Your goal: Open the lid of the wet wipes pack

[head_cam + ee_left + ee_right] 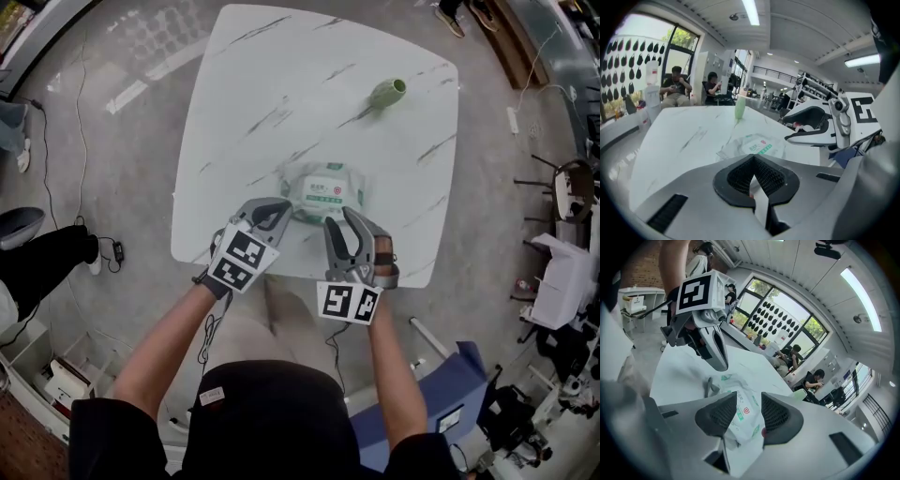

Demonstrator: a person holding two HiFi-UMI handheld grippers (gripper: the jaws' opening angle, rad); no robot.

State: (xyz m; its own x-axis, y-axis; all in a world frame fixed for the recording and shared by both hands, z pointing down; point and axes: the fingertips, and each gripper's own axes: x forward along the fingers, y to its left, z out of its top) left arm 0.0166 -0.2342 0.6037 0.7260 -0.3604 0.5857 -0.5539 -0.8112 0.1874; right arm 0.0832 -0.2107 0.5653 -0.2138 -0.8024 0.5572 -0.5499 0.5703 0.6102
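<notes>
White marble-look table [281, 94] fills the middle of the head view, bare apart from two things. That leaves both hands free room to come in from the near edge.

The two grippers sit side by side just over that near edge, each angled down toward the wet wipes pack [323, 190]. The left gripper [284, 212] has its fingers pressed together at the tips with nothing between them. It looks placed to steady or pin the pack's left end rather than to grasp. The right gripper [340, 220] has its fingers spread, and in its own view the wet wipes pack [740, 423] shows through the gap, not yet pinched. That gap suits catching the lid's edge, so I judge it the working hand.

The pack lies flat near the table's front, label side up, just beyond both sets of tips. Its crinkled wrapper spreads around it, and the lid appears down.

A small green bottle [387, 92] stands well apart toward the far right corner — no obstacle. Off the table, a blue chair [459, 375] stands by the person's right and cables trail on the floor at the left. Nothing lies between grippers and pack.
</notes>
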